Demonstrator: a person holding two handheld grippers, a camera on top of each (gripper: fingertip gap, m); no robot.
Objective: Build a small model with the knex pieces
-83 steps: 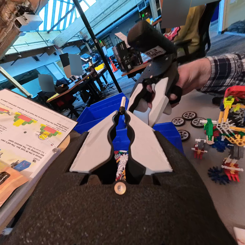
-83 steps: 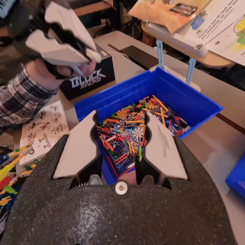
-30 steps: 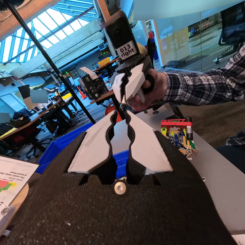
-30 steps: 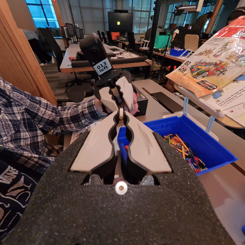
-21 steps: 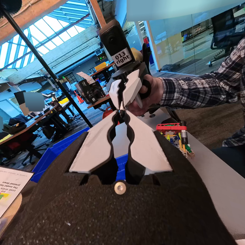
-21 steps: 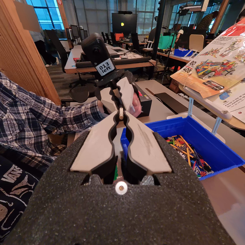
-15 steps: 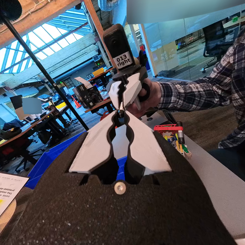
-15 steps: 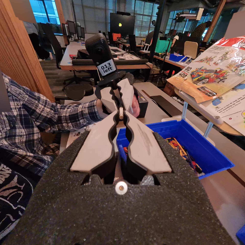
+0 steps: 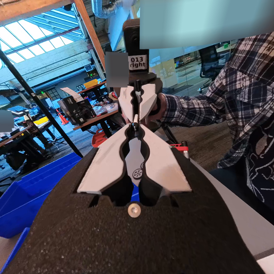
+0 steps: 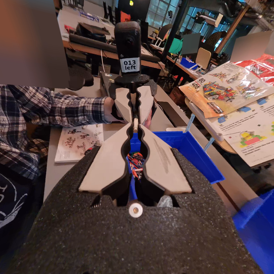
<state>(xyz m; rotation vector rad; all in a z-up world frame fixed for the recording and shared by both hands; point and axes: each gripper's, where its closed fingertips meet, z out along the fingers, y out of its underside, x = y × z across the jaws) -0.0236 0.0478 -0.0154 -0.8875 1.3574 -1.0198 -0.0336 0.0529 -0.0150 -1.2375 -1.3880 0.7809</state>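
I'm holding both grippers up in the air, tip to tip, facing each other. My left gripper (image 9: pixel 135 128) is pinching a small black connector piece (image 9: pixel 135 130) right at its fingertips, with a short white rod (image 9: pixel 135 118) sticking out of it. My right gripper (image 10: pixel 135 124) is closing its tips on the other end of that same white rod (image 10: pixel 135 122), so the rod is bridging the two of them. Underneath, a blue bin (image 10: pixel 192 149) full of colourful building pieces (image 10: pixel 135 162) is sitting on the grey table (image 10: pixel 59 170), and an open instruction booklet (image 10: pixel 78 142) is lying just beside it. Off to my right an instruction sheet on a stand (image 10: pixel 243 133) is leaning over the bin. A loose wheel (image 9: pixel 137 174) is lying on the table too.
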